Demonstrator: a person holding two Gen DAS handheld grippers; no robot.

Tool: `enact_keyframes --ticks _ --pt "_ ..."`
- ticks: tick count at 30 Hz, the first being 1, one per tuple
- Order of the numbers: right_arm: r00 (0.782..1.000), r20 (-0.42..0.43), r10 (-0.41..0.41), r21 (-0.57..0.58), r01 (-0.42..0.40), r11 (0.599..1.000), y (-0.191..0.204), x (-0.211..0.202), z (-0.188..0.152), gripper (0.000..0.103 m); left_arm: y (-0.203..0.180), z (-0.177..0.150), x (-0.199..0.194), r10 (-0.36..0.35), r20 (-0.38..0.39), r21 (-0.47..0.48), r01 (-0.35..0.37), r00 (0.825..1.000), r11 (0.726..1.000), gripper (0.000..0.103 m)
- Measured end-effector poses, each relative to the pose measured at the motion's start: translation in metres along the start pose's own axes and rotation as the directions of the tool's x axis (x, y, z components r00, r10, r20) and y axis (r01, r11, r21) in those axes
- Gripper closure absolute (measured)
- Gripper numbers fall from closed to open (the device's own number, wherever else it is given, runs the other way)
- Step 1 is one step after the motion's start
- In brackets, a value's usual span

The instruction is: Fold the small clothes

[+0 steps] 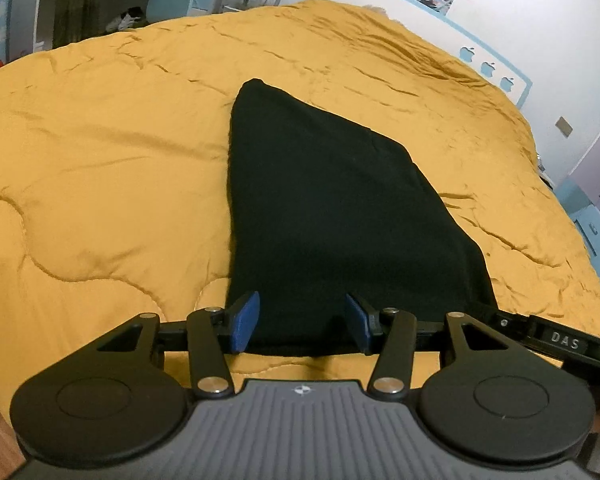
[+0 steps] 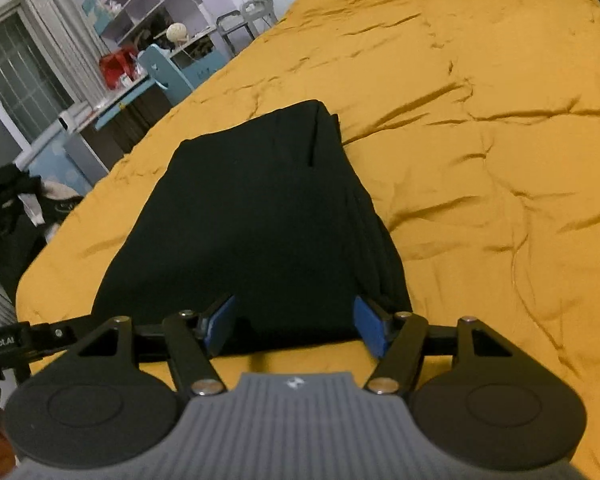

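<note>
The black garment (image 1: pixel 332 216) stretches lengthwise away from both tongs across the yellow bed (image 1: pixel 100 160). The left tongs (image 1: pixel 302 322) and right tongs (image 2: pixel 296 326) stand open, astride its near edge, gripping nothing.

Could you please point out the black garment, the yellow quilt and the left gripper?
black garment (image 1: pixel 332 200), left wrist view, middle of cloth.
yellow quilt (image 1: pixel 100 160), left wrist view, bare part.
left gripper (image 1: pixel 302 322), left wrist view, midway between fingertips.

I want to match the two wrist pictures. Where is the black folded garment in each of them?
Left wrist view: black garment in the centre, reaching down between the left gripper's open jaws.
Right wrist view: black garment centre-left, near edge between the right gripper's open jaws.
Shared landmark: the yellow quilt beneath it.
</note>
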State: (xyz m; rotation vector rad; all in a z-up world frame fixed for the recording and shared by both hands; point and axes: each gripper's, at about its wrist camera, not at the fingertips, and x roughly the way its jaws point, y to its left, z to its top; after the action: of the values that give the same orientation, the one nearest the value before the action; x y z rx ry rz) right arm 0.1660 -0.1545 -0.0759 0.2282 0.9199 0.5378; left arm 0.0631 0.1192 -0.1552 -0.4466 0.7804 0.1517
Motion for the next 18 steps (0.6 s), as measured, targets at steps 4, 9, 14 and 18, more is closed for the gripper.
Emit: enact_keyframes --ticks 4,9,14,18 --pt "0.996 0.045 -0.073 -0.050 0.075 0.996 0.024 -0.027 0.006 0.034 -0.010 0.004 -0.019 0.024 0.009 0.010 -0.024 1.000 1.000 0.042" --pt "0.985 0.094 -0.147 -0.091 0.156 0.984 0.064 -0.076 0.003 0.028 -0.033 0.002 -0.052 0.071 0.037 0.055 -0.073 0.997 0.996 0.027" --pt "0.967 0.115 -0.229 -0.126 0.242 0.962 0.095 -0.107 -0.017 0.024 -0.056 -0.003 -0.078 0.116 0.051 0.081 -0.120 0.992 0.989 0.022" --pt "0.952 0.109 -0.286 -0.150 0.300 0.942 0.106 -0.120 -0.030 0.022 -0.063 -0.007 -0.089 0.140 0.034 0.077 -0.142 0.990 0.987 0.022"
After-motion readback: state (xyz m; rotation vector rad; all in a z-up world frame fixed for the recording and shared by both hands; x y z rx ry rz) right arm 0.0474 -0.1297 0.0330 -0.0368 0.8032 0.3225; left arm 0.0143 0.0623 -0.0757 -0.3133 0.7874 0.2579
